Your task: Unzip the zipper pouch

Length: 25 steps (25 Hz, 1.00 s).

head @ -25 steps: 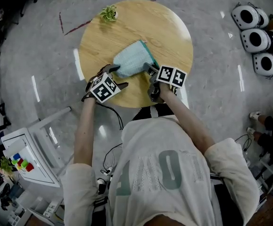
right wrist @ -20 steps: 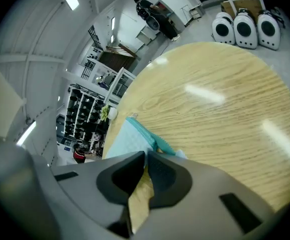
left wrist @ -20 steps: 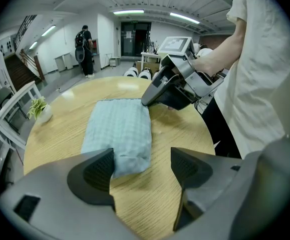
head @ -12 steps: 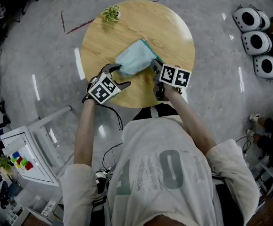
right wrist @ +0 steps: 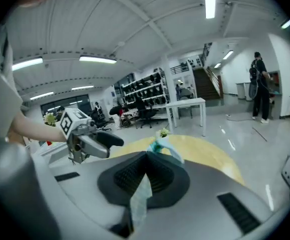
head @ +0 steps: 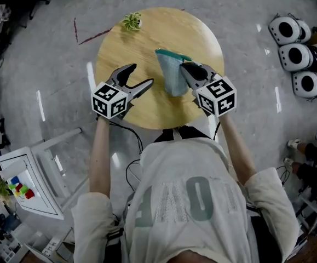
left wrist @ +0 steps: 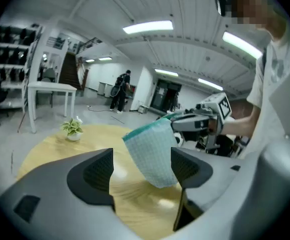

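I am pinching the pouch [head: 172, 74] by a corner of its teal edge in my right tool [head: 184, 67], holding it hanging above the bench [head: 142, 40], my left tool [head: 139, 76] gaping empty beside it; I am judging the unzipping not yet begun.

A round table [head: 131, 53] of pale wood stood on a glossy grey floor [head: 49, 59]. A small potted plant [head: 131, 21] sat upright near the table's far left edge, with bare wood grain around it
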### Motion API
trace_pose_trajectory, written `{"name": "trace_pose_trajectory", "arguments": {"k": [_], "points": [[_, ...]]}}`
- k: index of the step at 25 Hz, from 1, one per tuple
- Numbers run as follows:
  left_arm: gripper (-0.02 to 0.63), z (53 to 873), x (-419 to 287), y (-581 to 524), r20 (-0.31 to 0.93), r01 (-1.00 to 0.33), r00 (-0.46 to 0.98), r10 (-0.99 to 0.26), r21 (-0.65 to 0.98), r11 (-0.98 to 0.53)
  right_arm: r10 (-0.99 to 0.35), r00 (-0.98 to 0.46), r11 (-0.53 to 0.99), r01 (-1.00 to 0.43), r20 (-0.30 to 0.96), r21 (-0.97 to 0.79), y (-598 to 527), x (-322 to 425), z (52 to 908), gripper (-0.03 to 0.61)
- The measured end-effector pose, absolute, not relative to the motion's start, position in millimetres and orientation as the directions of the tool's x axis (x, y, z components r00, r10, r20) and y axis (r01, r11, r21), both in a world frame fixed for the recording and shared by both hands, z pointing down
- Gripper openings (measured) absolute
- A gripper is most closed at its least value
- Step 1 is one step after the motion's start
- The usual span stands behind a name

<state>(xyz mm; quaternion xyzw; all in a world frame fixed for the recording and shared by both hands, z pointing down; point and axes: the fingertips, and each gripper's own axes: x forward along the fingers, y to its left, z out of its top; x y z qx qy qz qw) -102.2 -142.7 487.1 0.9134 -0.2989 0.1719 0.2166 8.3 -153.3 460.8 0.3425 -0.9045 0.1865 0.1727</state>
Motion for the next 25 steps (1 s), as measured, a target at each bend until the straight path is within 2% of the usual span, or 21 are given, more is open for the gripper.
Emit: {"name": "trace_pose_trajectory", "arguments": {"k": [4,9,11,13,16,18,19,21,22,25], "points": [[0.336,489.8,-103.8,-156.0,0.267,-0.603,0.781,-0.565,0.56,-0.568,-0.49,-0.772,0.795,-0.586,0.405,-0.157,-134.4,4.4,426.5,0.029],[0.336,488.8,-81.6,-148.7,0.126,-0.493,0.801,-0.585,0.692,-0.527,-0.356,-0.876,0.896,-0.419,0.327,-0.148,-103.9,15.0,376.6,0.029],[0.336,472.3,-75.3,-143.1,0.015,-0.387,0.826,-0.564,0.742,-0.547,-0.291,-0.911,0.925,-0.345,0.291,-0.157,-92.5,15.1,356.4,0.029],[0.336,442.9,-75.6,-134.9,-0.146,-0.226,0.85,-0.505,0.765,-0.602,-0.251,-0.932,0.938,-0.301,0.262,-0.172,-87.0,11.7,342.4,0.029],[0.334,396.6,-74.8,-122.6,-0.327,-0.061,0.856,-0.4,0.705,-0.707,-0.245,-0.937,0.939,-0.293,0.25,-0.179,-87.7,16.0,336.2,0.029],[0.314,376.1,-76.2,-119.8,-0.366,-0.052,0.848,-0.384,0.662,-0.748,-0.26,-0.934,0.934,-0.307,0.245,-0.18,-89.1,22.5,336.9,0.029],[0.269,369.4,-77.8,-119.6,-0.366,-0.071,0.846,-0.387,0.643,-0.762,-0.271,-0.932,0.93,-0.318,0.239,-0.183,-89.8,25.9,336.9,0.029],[0.123,361.4,-83.0,-120.6,-0.341,-0.138,0.844,-0.413,0.606,-0.784,-0.294,-0.927,0.924,-0.339,0.234,-0.18,-91.1,32.5,337.4,0.029],[0.086,359.0,-85.4,-120.9,-0.323,-0.175,0.845,-0.426,0.586,-0.791,-0.302,-0.924,0.923,-0.345,0.237,-0.172,-91.3,34.8,338.1,0.029],[0.103,357.0,-83.9,-116.7,-0.261,-0.23,0.869,-0.42,0.539,-0.81,-0.299,-0.925,0.925,-0.341,0.235,-0.165,-88.7,37.6,337.0,0.029]]}}
